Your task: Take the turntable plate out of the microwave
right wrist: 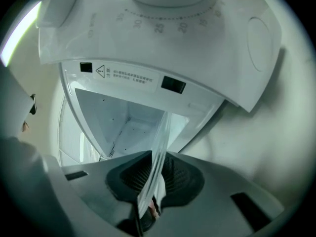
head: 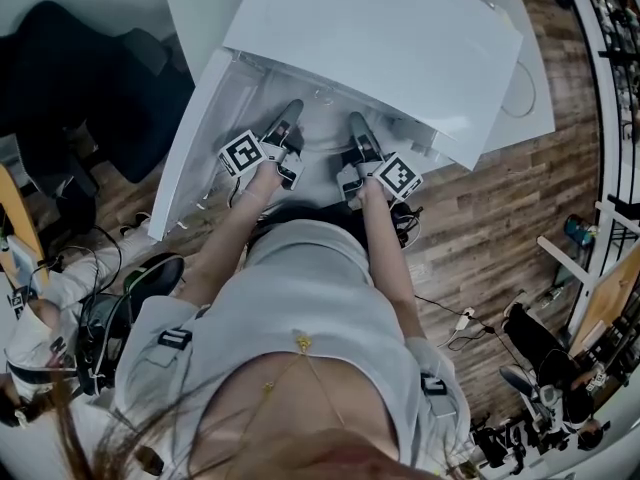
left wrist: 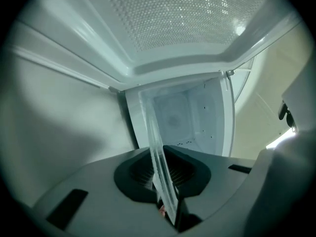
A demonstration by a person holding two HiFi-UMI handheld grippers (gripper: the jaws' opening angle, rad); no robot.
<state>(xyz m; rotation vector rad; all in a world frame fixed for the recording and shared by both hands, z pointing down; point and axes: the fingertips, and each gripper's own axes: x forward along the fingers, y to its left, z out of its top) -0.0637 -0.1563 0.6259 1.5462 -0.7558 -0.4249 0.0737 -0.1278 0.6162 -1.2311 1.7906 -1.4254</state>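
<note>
Right, head view: left gripper (head: 288, 118) and right gripper (head: 357, 128) reach into the microwave (head: 400, 38) mouth at upper centre, with the door (head: 195, 158) swung wide at left. Left gripper view: jaws pinch the glass turntable plate (left wrist: 159, 162) by its rim, edge-on at the cavity mouth, side walls apart from it. Right gripper view: jaws clamped on the plate's rim, below the control panel (right wrist: 148, 23).

There are two grey two-jaw grippers, the left gripper (head: 288, 118) and the right gripper (head: 358, 128). One clear glass plate (left wrist: 160, 157) is between their jaws, and one white box-shaped microwave (head: 380, 38) with one open door (head: 195, 148) stands ahead of them.
</note>
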